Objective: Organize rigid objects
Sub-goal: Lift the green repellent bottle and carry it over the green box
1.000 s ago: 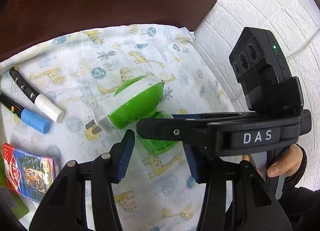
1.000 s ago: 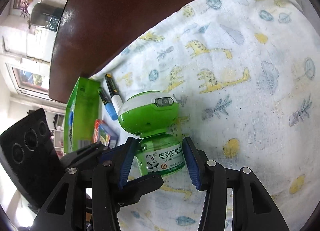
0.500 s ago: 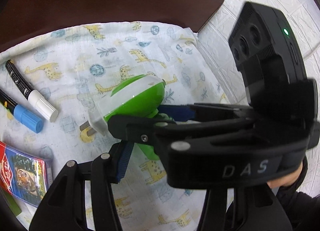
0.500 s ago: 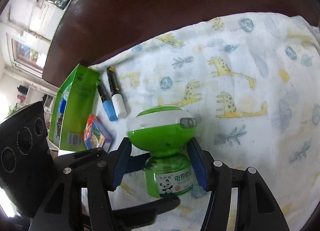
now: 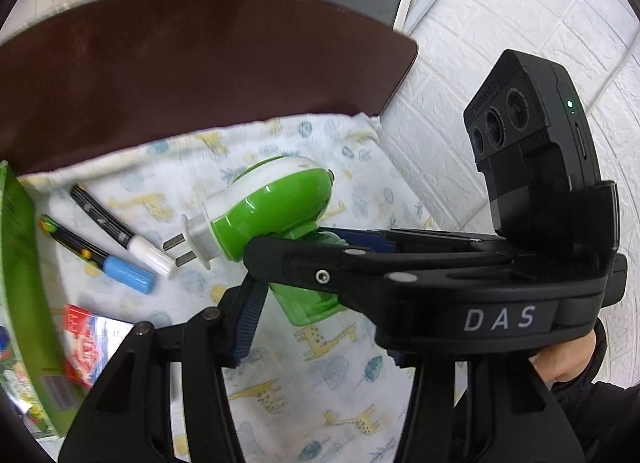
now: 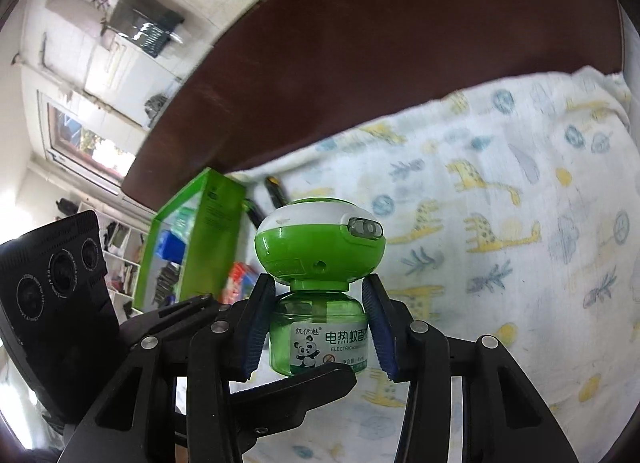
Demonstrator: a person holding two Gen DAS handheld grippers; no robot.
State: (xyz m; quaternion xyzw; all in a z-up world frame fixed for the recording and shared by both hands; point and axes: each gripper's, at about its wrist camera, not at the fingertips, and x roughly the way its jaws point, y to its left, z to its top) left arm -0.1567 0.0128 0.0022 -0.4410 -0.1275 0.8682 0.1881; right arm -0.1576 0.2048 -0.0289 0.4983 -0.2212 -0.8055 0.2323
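Closing right gripper (image 6: 316, 327) around green mosquito-repellent bottle (image 6: 318, 337), pads flanking; left gripper (image 5: 320, 295) half-open at its base, hold unclear. Light, rigid, slippery; better gripped on the bottle. Markers (image 5: 116, 239) lying at nine o'clock.

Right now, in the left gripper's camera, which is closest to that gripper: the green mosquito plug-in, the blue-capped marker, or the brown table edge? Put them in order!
1. Green mosquito plug-in: by the left gripper.
2. Blue-capped marker: farther left, on the cloth.
3. Brown table edge: farthest, beyond the cloth.
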